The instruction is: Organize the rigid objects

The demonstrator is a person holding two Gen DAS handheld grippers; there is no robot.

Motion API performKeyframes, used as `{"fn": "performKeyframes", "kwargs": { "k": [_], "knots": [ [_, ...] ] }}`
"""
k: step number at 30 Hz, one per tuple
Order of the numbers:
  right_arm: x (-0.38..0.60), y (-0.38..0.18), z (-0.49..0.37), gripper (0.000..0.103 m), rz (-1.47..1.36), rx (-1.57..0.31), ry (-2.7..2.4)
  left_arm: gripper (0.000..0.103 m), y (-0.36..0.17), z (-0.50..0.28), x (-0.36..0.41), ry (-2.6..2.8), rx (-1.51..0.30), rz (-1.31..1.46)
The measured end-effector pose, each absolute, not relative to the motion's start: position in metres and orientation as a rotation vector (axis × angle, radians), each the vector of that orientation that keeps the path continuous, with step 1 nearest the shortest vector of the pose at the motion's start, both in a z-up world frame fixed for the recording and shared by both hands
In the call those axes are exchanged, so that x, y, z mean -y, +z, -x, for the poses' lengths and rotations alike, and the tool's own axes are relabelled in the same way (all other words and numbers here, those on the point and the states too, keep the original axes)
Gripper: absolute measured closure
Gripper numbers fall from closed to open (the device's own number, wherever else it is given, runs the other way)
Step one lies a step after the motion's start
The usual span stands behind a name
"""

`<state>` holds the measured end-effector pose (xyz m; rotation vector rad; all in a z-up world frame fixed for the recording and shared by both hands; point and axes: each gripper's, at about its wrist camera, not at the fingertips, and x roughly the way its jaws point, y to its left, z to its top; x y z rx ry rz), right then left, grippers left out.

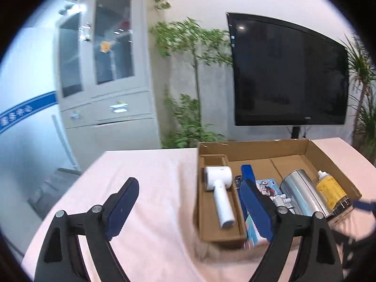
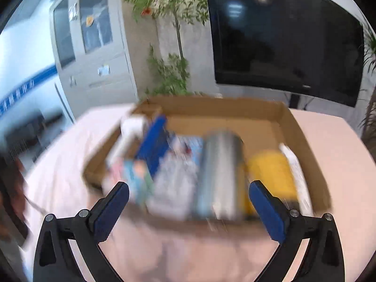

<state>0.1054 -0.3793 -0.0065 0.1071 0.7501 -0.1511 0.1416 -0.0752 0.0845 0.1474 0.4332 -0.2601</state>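
Note:
A shallow cardboard box (image 1: 258, 149) sits on a pink-clothed table (image 1: 145, 183). Inside lie a white handheld device (image 1: 219, 192) in a narrow cardboard tray, a blue rectangular item (image 1: 248, 175), a picture card (image 1: 268, 186), a silver metal cylinder (image 1: 303, 195) and a yellow-labelled bottle (image 1: 331, 191). My left gripper (image 1: 190, 206) is open and empty, near the box's front left corner. My right gripper (image 2: 188, 209) is open and empty in front of the box (image 2: 293, 127); that view is motion-blurred, with the cylinder (image 2: 221, 174) and yellow bottle (image 2: 270, 176) just beyond its fingertips.
A large black TV (image 1: 289, 75) stands behind the table, with plants (image 1: 188, 75) and a grey glass-door cabinet (image 1: 105, 70) to its left. The table's left edge drops to the floor (image 1: 47, 188). Bare cloth lies left of the box.

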Motion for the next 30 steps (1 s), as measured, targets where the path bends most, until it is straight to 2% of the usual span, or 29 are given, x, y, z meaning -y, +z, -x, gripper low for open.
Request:
{"fn": "performKeyframes", "kwargs": {
  "k": [3,6,9,12,16,19,30],
  "knots": [
    [0.387,-0.018,-0.069,0.000,-0.115,-0.809,-0.175,0.015,0.129,-0.117,0.071,-0.201,-0.347,-0.321],
    [0.400,-0.012,-0.035,0.000,-0.115,-0.792,-0.192,0.015,0.169,-0.103,0.083,-0.133,-0.355,-0.571],
    [0.409,-0.006,-0.008,0.000,-0.102,-0.788,-0.209,0.012,0.170,-0.077,0.099,-0.131,-0.304,-0.676],
    [0.413,-0.002,0.019,0.000,-0.141,-0.737,-0.229,0.003,0.132,-0.050,0.103,-0.189,-0.367,-0.425],
    [0.412,0.000,0.037,0.000,-0.121,-0.722,-0.252,0.003,0.056,-0.029,0.112,-0.311,-0.520,-0.045],
    [0.413,-0.003,0.045,0.000,-0.080,-0.726,-0.285,0.003,0.033,-0.012,0.138,-0.309,-0.499,-0.046],
    [0.404,0.007,0.054,0.000,-0.049,-0.698,-0.270,0.003,0.034,-0.005,0.149,-0.347,-0.557,-0.056]
  ]
}}
